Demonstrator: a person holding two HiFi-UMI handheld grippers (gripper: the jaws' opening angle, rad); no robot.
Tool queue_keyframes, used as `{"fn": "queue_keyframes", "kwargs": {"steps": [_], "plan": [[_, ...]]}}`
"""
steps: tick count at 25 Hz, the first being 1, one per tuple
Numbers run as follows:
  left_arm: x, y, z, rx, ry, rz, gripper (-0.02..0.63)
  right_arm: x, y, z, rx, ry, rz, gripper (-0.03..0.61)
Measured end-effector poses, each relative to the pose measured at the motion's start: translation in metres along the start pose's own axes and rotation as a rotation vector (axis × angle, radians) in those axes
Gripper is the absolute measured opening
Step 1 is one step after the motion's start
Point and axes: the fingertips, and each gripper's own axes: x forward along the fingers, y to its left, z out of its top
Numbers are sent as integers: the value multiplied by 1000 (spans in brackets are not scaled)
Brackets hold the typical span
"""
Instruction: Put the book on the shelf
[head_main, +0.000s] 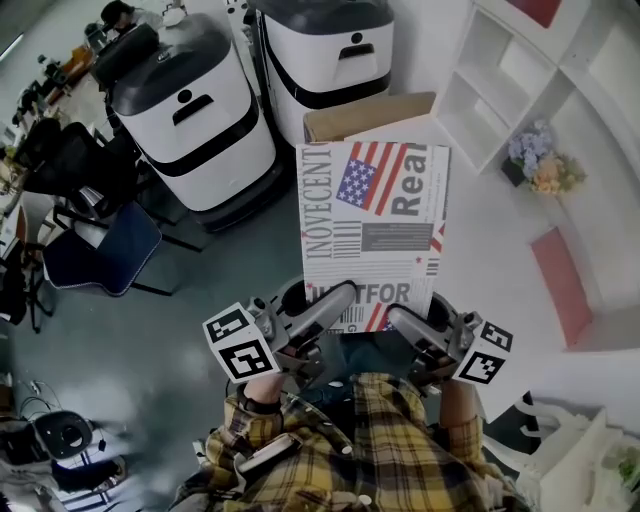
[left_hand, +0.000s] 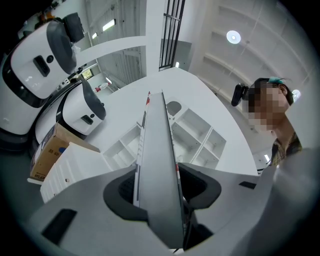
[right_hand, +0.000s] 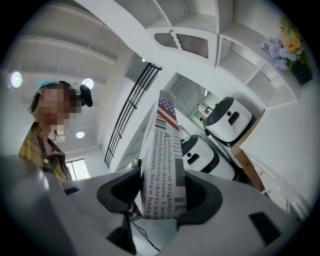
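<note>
A flat box-like book (head_main: 372, 225) with newspaper print and a US flag on its cover is held up in front of me. My left gripper (head_main: 322, 310) is shut on its lower left edge and my right gripper (head_main: 405, 325) is shut on its lower right edge. In the left gripper view the book (left_hand: 159, 165) runs edge-on between the two jaws of the left gripper (left_hand: 161, 192). The right gripper view has its printed spine (right_hand: 162, 165) clamped in the right gripper (right_hand: 161, 195). The white shelf unit (head_main: 520, 70) stands at the upper right.
Two white-and-black bins (head_main: 195, 115) stand at the back left. A cardboard box (head_main: 365, 115) sits behind the book. A flower pot (head_main: 540, 165) rests by the shelf. A blue chair (head_main: 95, 250) is at the left. A person (left_hand: 272, 107) shows in both gripper views.
</note>
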Motion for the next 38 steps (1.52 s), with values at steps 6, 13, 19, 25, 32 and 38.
{"fn": "queue_keyframes", "kwargs": {"steps": [6, 13, 19, 25, 32, 38], "plan": [[1, 3, 0, 9, -11, -24, 187, 1, -2, 1, -27, 4, -5, 232], [2, 4, -1, -21, -7, -31, 187, -1, -1, 1, -17, 11, -36, 232], [2, 4, -1, -20, -18, -37, 187, -1, -1, 3, -31, 7, -37, 232], [2, 5, -1, -18, -17, -39, 187, -1, -2, 2, -31, 12, -42, 232], [-1, -3, -4, -8, -22, -34, 187, -4, 4, 0, -24, 27, -30, 232], [-5, -13, -6, -14, -62, 34, 187, -7, 10, 2, 14, 76, 14, 232]]}}
